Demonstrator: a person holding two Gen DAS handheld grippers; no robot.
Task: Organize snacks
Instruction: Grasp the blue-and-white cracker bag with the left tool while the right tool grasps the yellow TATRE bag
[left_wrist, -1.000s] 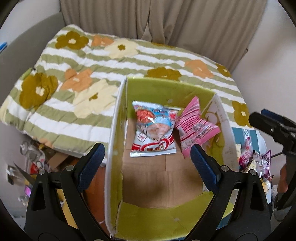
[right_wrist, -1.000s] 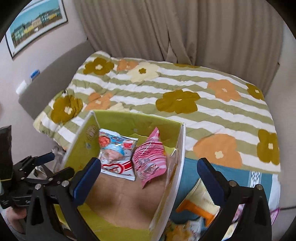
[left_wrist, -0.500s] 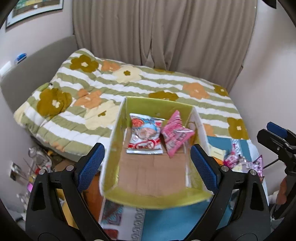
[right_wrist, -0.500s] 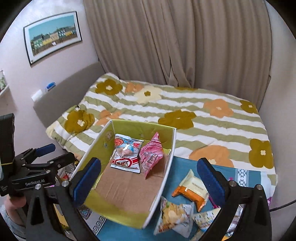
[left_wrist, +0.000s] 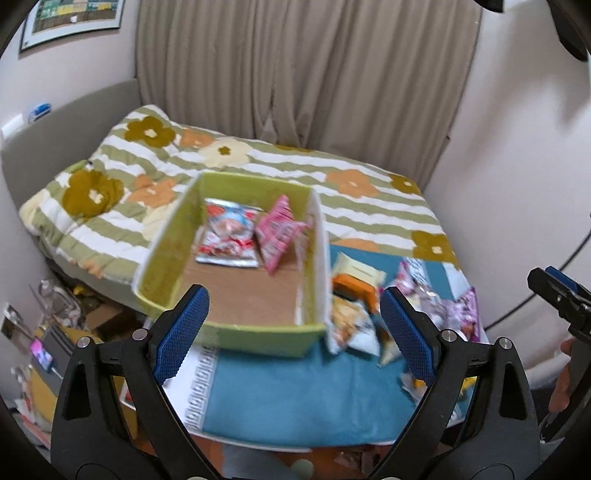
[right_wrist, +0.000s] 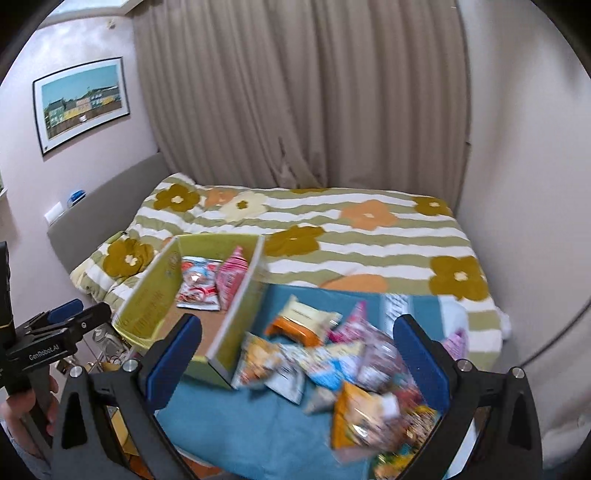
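- Both views have pulled back from the open green cardboard box (left_wrist: 236, 325); more blue cloth (left_wrist: 295, 398) shows.
- Box holds two snack packets (left_wrist: 229, 236); loose snack pile (right_wrist: 354, 373) lies just right, on the cloth.
- Left hand-held gripper (left_wrist: 291, 334) spread, empty.
- Right hand-held gripper (right_wrist: 295, 363) spread, empty.

The left gripper (left_wrist: 291, 332) is held with its jaws spread wide; nothing is gripped between the blue pads (left_wrist: 181, 332). The right gripper (right_wrist: 295, 354) is likewise held wide apart and empty. Both are angled downward. Fingers of a hand (right_wrist: 22, 413) are seen wrapped around the left gripper's handle.
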